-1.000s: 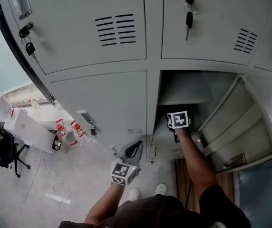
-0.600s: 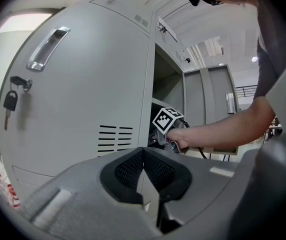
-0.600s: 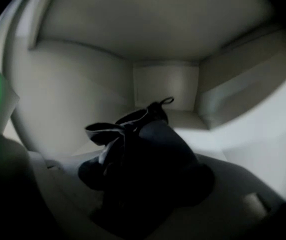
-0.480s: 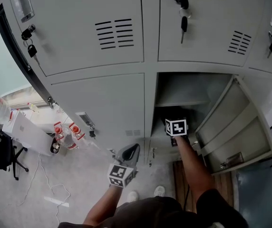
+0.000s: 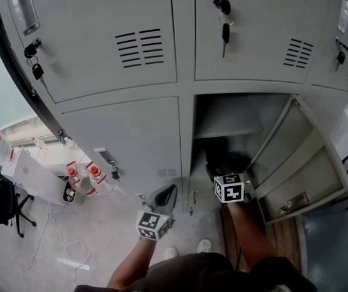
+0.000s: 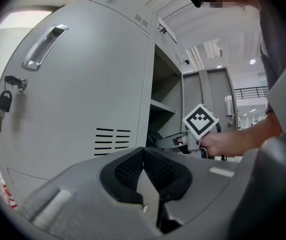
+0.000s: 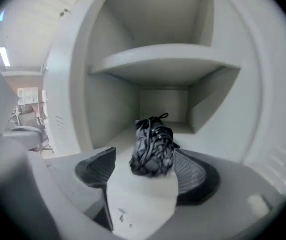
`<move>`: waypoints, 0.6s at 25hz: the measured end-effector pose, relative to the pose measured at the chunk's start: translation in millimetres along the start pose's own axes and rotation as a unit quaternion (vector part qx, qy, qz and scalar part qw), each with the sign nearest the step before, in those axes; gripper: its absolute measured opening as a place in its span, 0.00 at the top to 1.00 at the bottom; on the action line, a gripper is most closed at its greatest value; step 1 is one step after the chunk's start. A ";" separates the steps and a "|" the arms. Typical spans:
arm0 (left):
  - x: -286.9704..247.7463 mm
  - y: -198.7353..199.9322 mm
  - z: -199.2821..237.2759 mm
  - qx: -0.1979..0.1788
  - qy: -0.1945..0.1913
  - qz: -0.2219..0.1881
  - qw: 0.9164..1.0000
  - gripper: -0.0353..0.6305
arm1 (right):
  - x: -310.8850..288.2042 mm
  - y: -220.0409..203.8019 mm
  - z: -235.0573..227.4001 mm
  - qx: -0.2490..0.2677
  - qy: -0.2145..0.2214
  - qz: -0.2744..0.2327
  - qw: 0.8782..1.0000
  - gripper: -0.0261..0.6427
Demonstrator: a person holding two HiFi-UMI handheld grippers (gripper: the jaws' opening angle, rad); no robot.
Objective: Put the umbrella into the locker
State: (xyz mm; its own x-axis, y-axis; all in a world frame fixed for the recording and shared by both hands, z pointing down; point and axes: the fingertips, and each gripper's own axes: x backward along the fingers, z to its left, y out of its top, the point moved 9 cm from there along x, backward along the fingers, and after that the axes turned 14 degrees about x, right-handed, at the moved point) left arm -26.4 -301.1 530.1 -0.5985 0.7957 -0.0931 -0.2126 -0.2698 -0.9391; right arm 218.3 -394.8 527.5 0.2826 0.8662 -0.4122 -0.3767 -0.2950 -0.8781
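Fingers (image 7: 97, 170) of the right gripper (image 7: 144, 159) stand wide apart and grip nothing. The folded dark umbrella (image 7: 152, 146) lies on the floor of the open locker (image 7: 108, 114) at their 12 o'clock, under the shelf (image 7: 168, 58). Its near end sits close against the pad on the 2 o'clock side, and I cannot tell whether fabric and pad touch. The left gripper (image 6: 143, 159) has its pads pressed together on nothing and hangs outside the cabinet, at about 7 o'clock from the opening in the head view. By my reading the umbrella is already set down, and the step in hand is getting the right gripper out cleanly. That calls for a straight pull toward 6 o'clock along the line of the jaws, with the gap held wide so neither pad drags the loose folds or the cord loop at the far tip. Nudging slightly toward 9 o'clock first would give the umbrella more room on its crowded side. The door (image 5: 302, 163) stands swung out at 3 o'clock of the opening, so the retreat should stay clear of its edge. The umbrella rests well inside the sill, so the door should shut without catching it.
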 end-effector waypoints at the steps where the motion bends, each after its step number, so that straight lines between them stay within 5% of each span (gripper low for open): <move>1: -0.9 0.8 -0.9 0.001 -0.003 -0.001 1.000 0.94 | 7.3 -1.9 3.5 -0.001 0.000 -0.002 1.000 0.43; 8: -7.8 1.4 -8.3 0.003 -0.020 0.004 1.000 0.94 | 47.7 -5.0 28.1 0.012 0.001 -0.017 1.000 0.43; 15: -9.6 4.0 -17.3 -0.015 -0.033 0.006 0.999 0.94 | 70.2 -10.3 43.7 0.004 -0.032 -0.035 0.999 0.64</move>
State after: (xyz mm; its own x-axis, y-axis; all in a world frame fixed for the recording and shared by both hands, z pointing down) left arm -8.1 -300.4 521.5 -0.6512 0.7543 -0.0831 -0.1830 -0.2624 -0.9475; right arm 203.5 -313.3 518.1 0.2520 0.9086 -0.3331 -0.3642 -0.2298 -0.9025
